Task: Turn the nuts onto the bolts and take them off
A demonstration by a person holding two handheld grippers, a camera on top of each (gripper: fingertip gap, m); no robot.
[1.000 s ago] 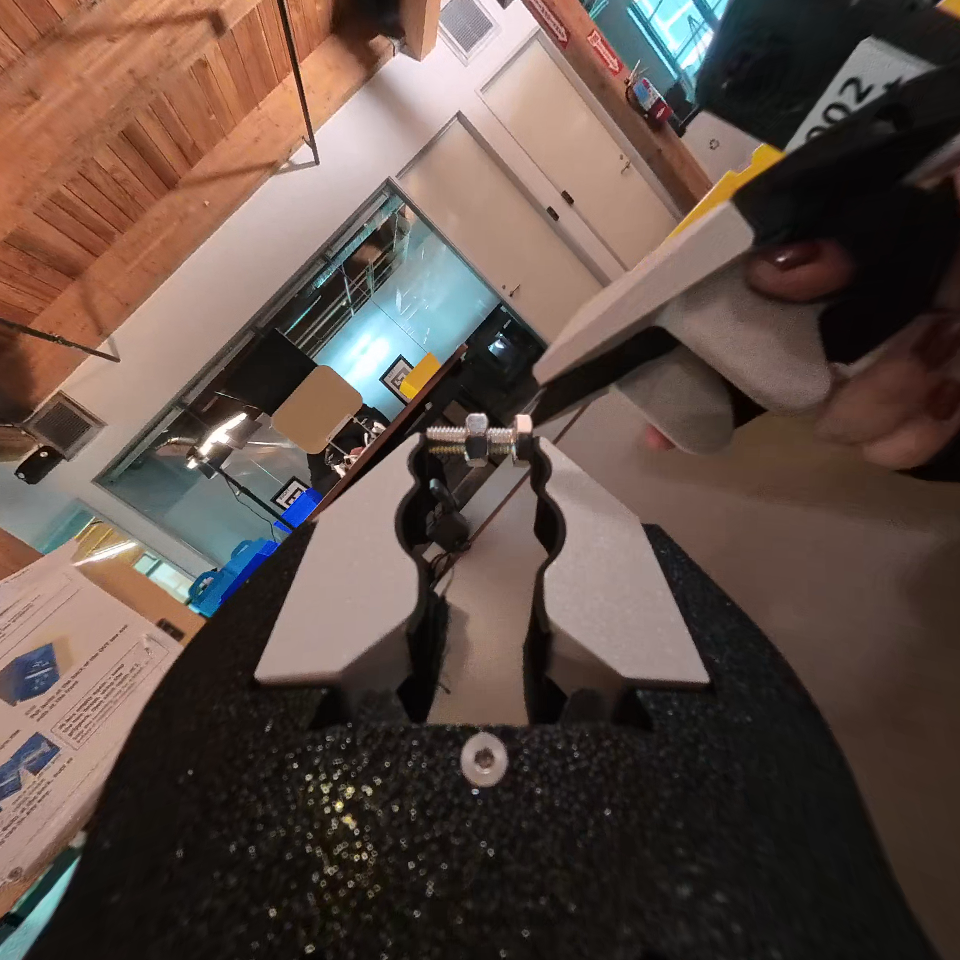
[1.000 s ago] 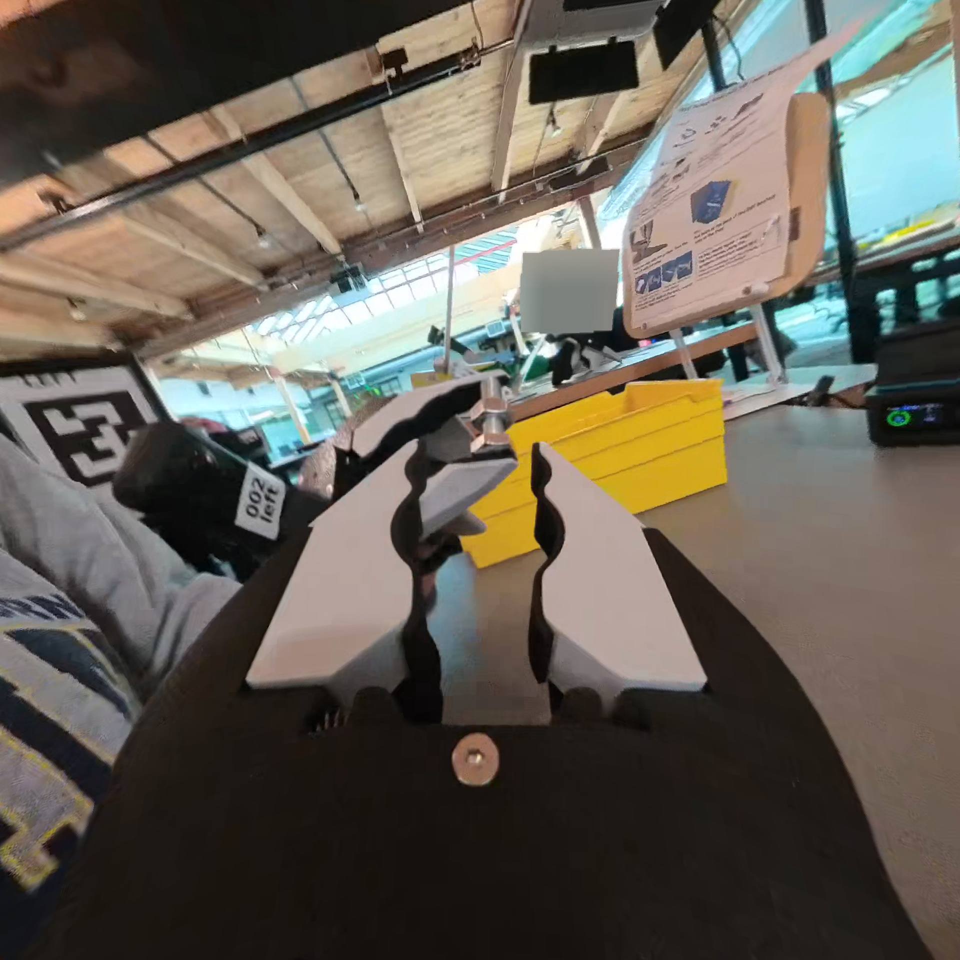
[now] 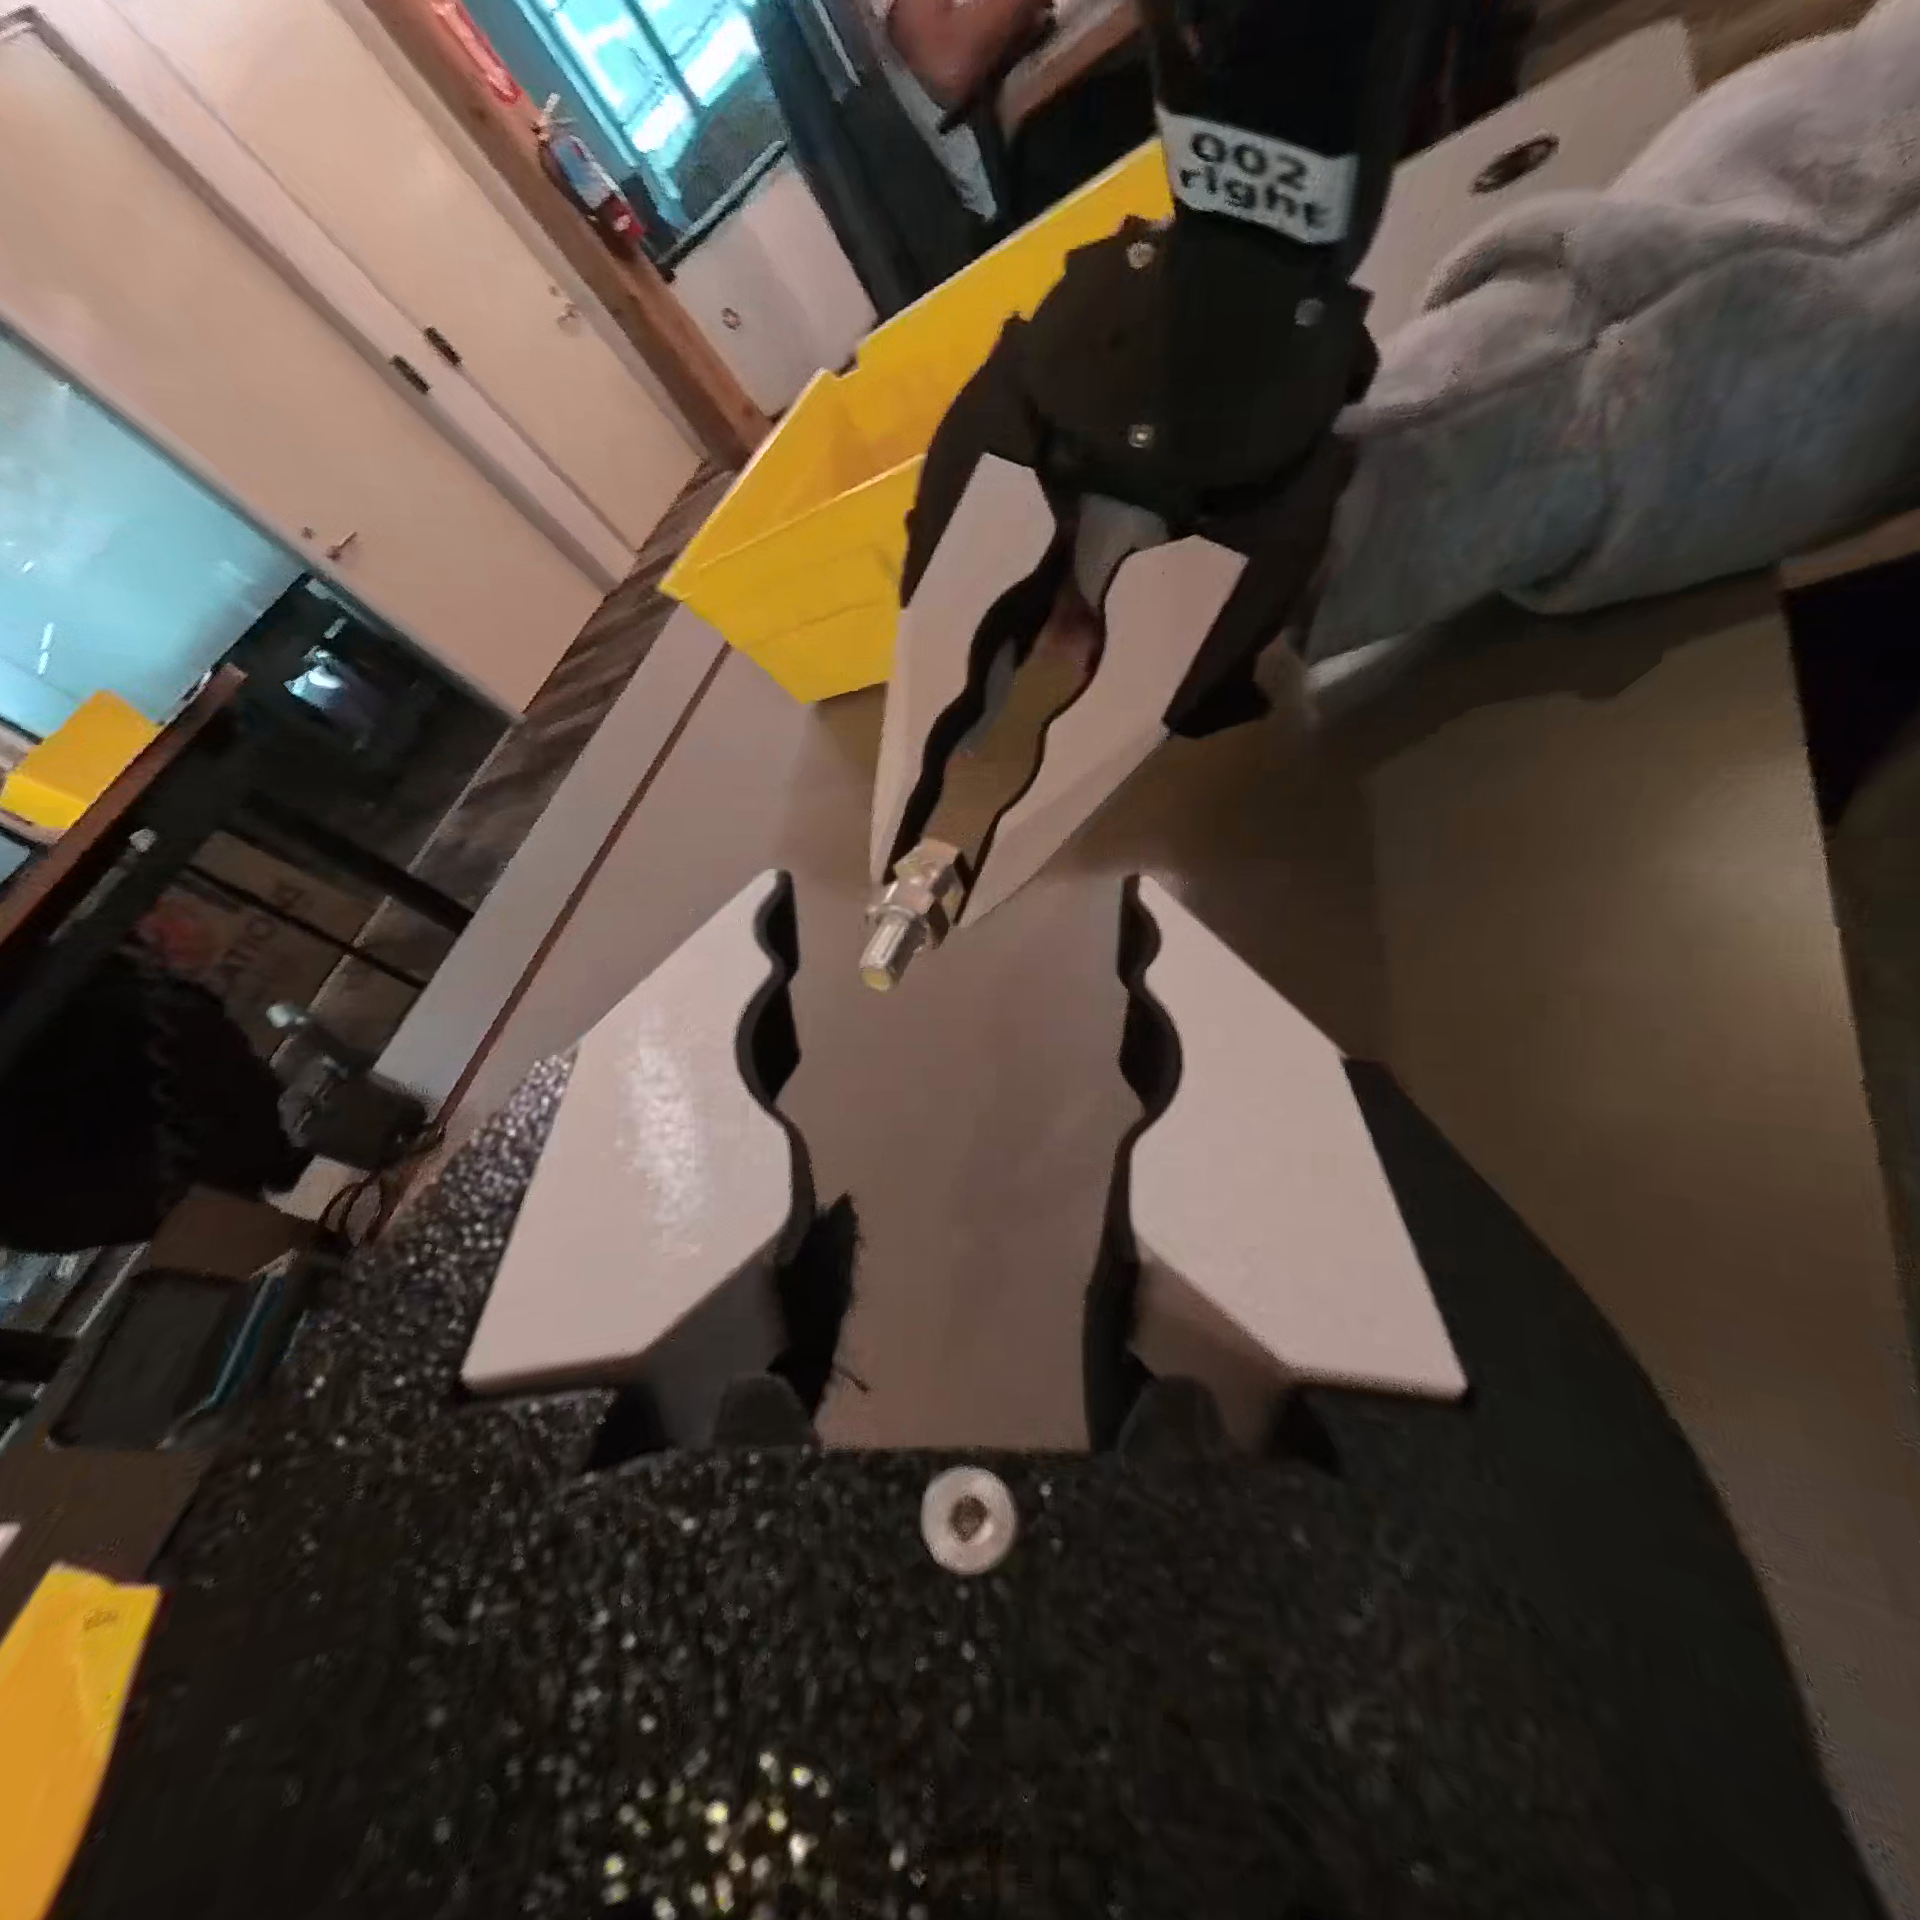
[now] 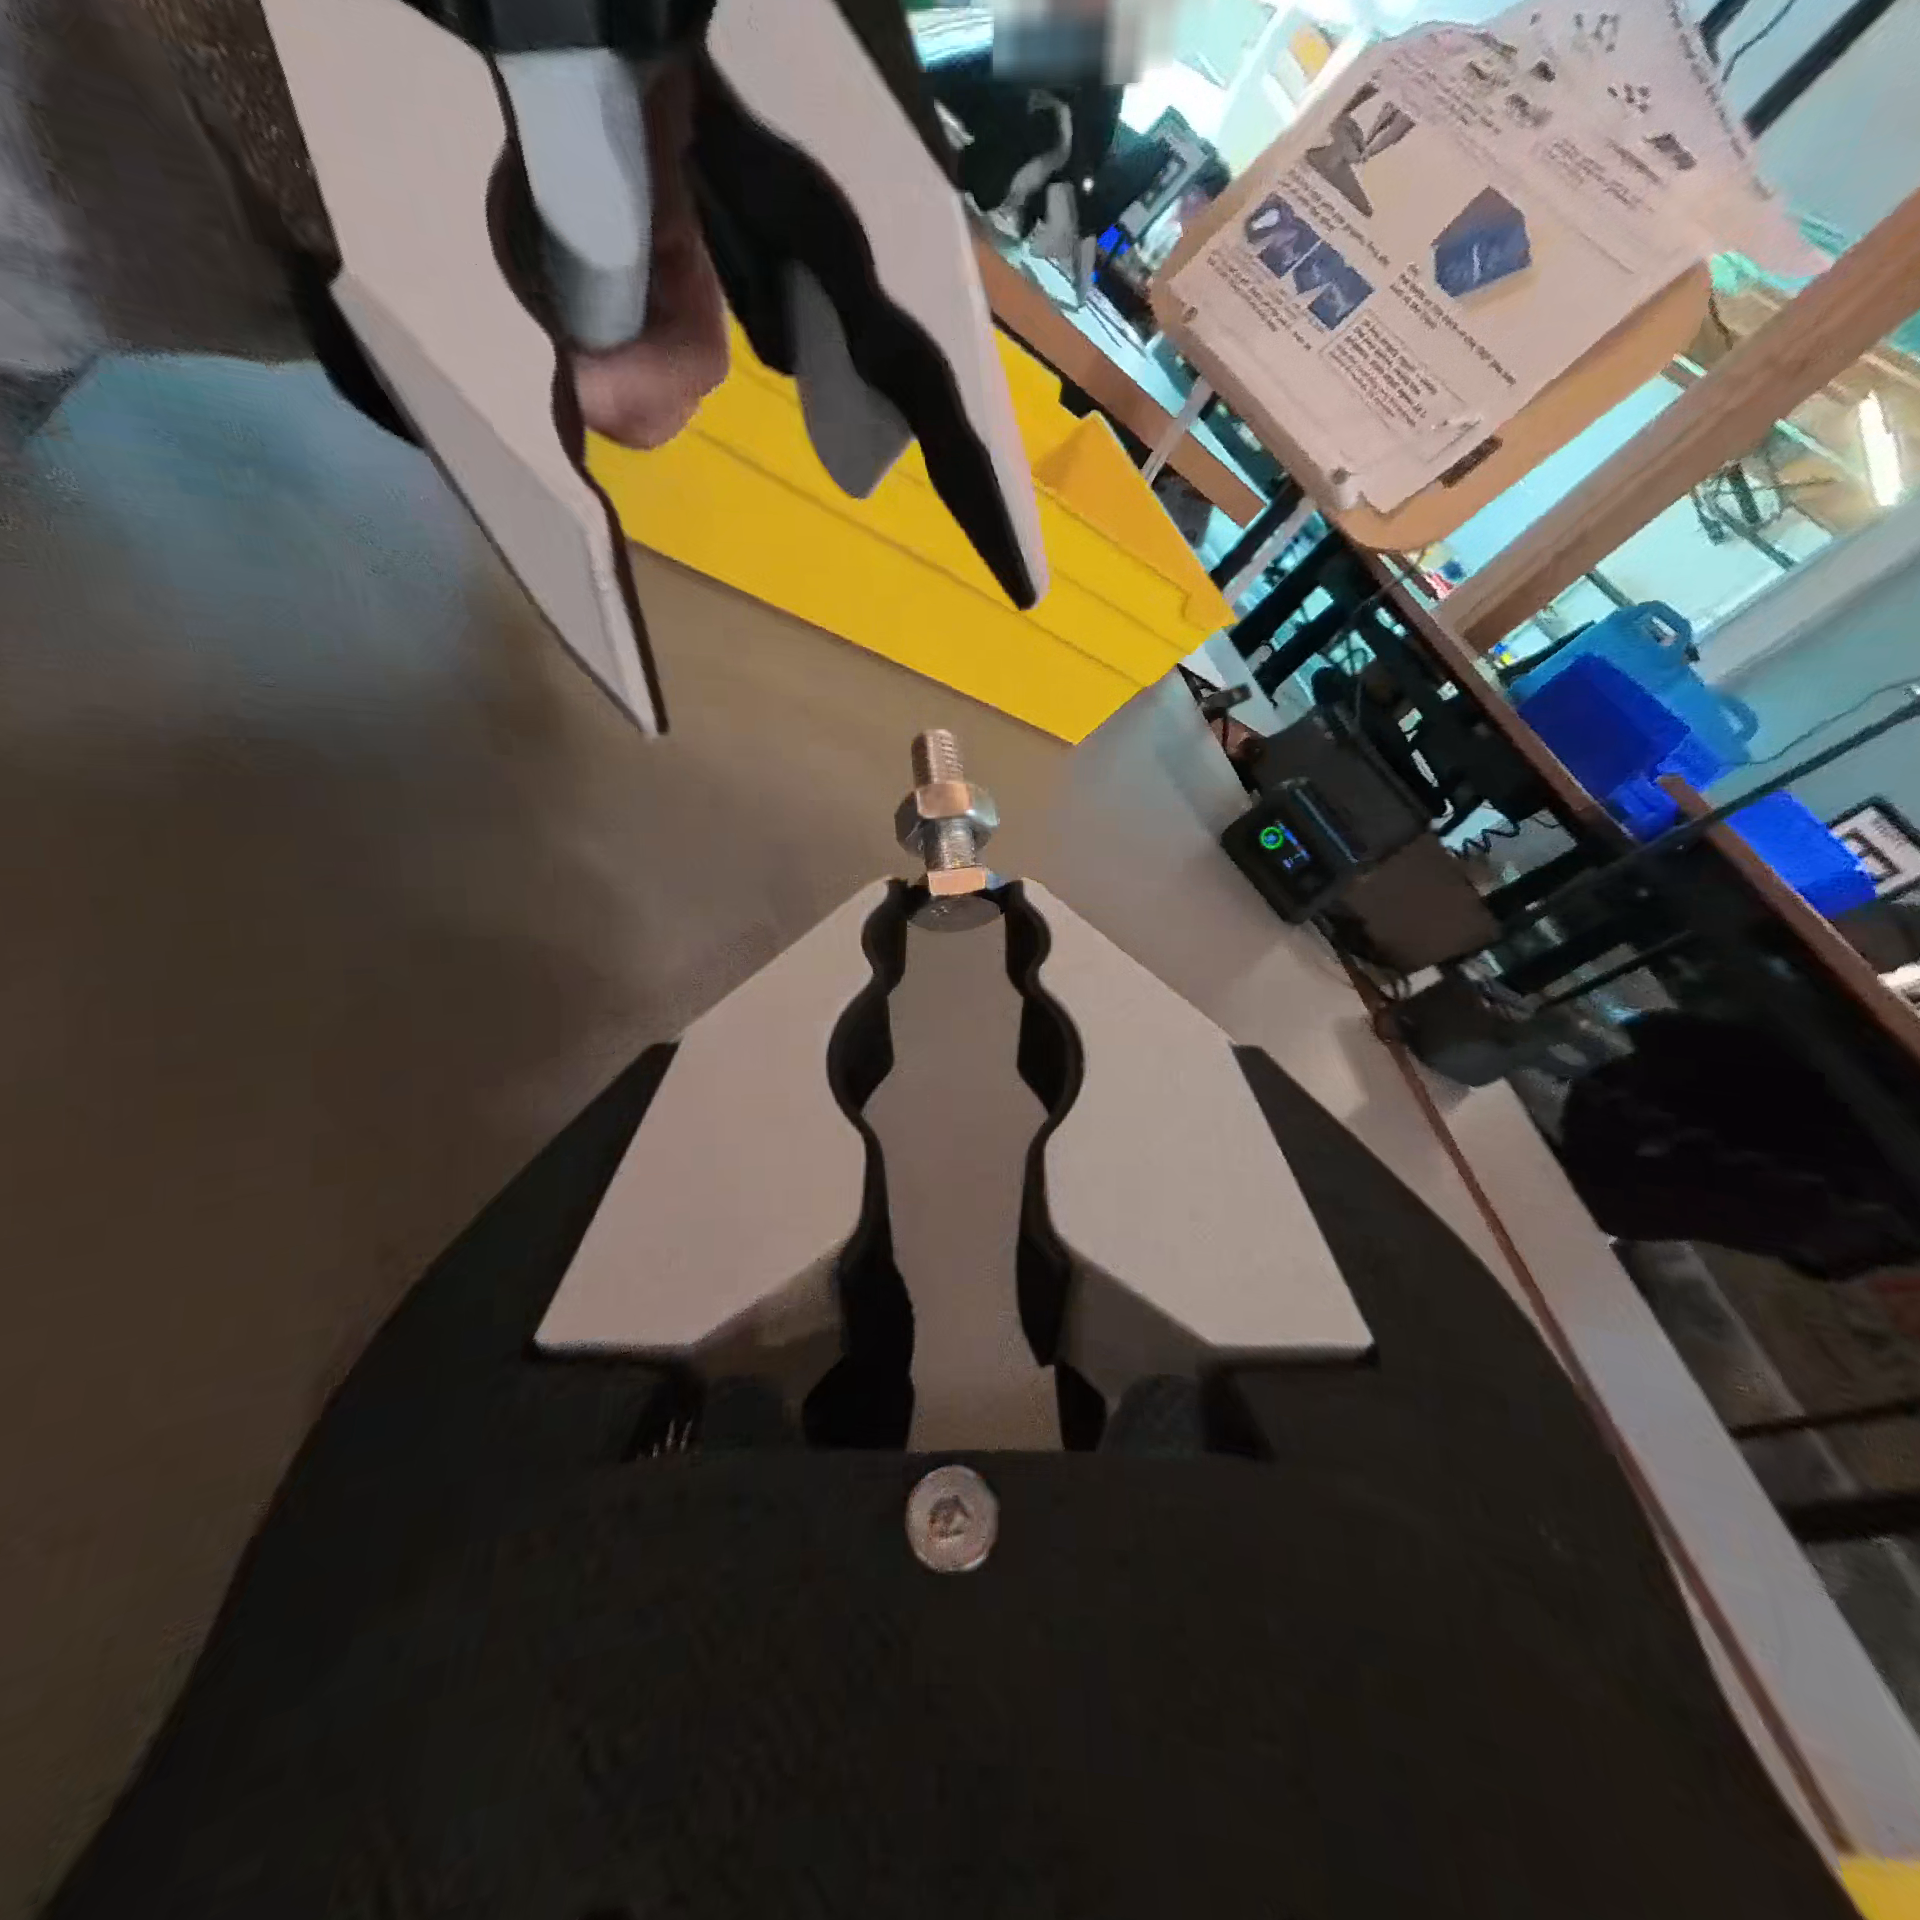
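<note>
Where the left wrist view looks along the tabletop point(image 3: 1507, 935), a yellow bin point(image 3: 821, 561) stands behind, its contents hidden; the left tongs point(image 3: 956, 935) gape empty. In the right wrist view, the right tongs point(image 4: 954, 896) clamp the bolt point(image 4: 943, 821) by its head, nut point(image 4: 945, 816) threaded midway.

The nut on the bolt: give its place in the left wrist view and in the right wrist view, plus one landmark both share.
Left wrist view: the nut sits just above centre, on the bolt at the tips of the right gripper, beyond the open left gripper.
Right wrist view: the nut is above centre, past the gripper's own tips.
Shared landmark: the yellow bin behind.
</note>
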